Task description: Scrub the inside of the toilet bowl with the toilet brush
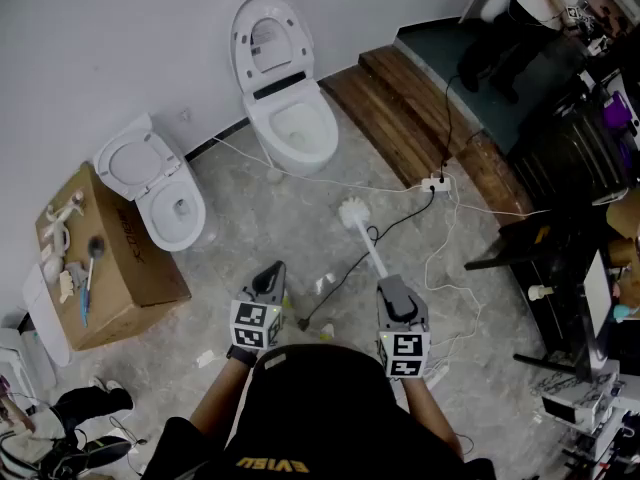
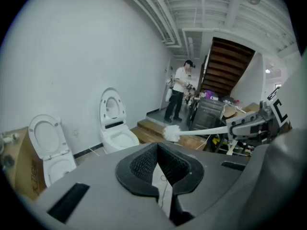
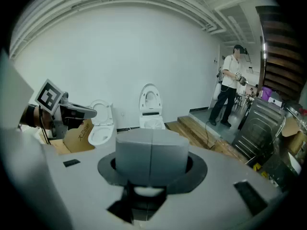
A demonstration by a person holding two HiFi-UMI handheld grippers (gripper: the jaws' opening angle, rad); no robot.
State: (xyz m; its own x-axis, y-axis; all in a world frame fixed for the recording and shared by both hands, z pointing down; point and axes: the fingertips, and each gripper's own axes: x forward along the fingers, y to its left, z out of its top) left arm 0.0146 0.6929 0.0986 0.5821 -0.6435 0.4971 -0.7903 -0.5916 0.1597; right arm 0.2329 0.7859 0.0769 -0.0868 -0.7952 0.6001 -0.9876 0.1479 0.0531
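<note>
Toilet brush [image 1: 366, 241] was clamped by its white handle in the right tongs [image 1: 390, 288], whose jaws were closed tight around the shaft. Its bristle head was held out in front, above the grey floor [image 1: 300, 228]. It was aimed toward the white toilet [image 1: 262, 118] by the wall, but well short of it. That toilet's lid was raised and the bowl was exposed.

The left tongs [image 1: 272, 272] were held beside the right, pinched together at the tips, and nothing was caught between them.

A second toilet [image 1: 152, 216] was seen further left, lid also up, just beside a cardboard box [image 1: 140, 283] on which small items were laid. Over the floor white cables [image 1: 340, 183] were strewn, running to a power strip [image 1: 435, 182] near the wooden steps [image 1: 400, 108]. A person in a white top [image 2: 180, 92] was seen standing beyond the steps.
</note>
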